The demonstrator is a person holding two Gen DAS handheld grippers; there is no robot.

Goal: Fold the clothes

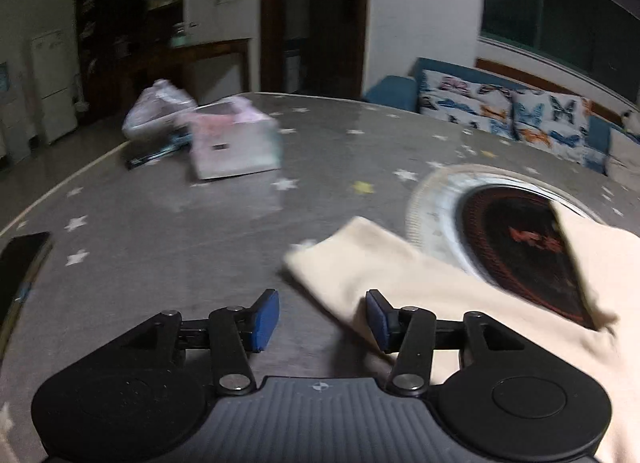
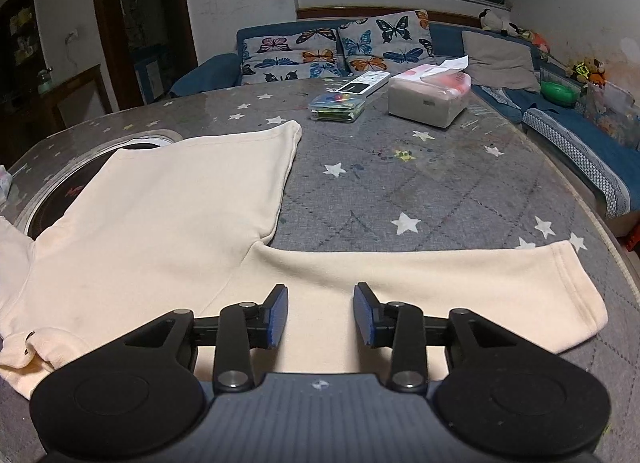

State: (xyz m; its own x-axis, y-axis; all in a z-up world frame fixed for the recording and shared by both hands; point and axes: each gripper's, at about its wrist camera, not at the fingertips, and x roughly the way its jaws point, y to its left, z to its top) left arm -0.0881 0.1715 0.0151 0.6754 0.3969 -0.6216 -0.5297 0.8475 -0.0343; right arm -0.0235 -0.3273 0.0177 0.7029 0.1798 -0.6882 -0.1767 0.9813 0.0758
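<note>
Seen from the left wrist, a dark phone (image 1: 20,263) lies at nine o'clock on the star-patterned grey table (image 1: 160,223), with a pale box (image 1: 236,147) at eleven o'clock. The left gripper (image 1: 322,321) hangs with its fingers spread, nothing between them; a sleeve of the cream shirt (image 1: 400,275) lies at one o'clock, just by its right pad. In the right wrist's view, the shirt (image 2: 172,215) lies flat from nine to three o'clock, under the right gripper (image 2: 321,315), whose fingers are spread. A tissue box (image 2: 430,97) sits at one o'clock.
</note>
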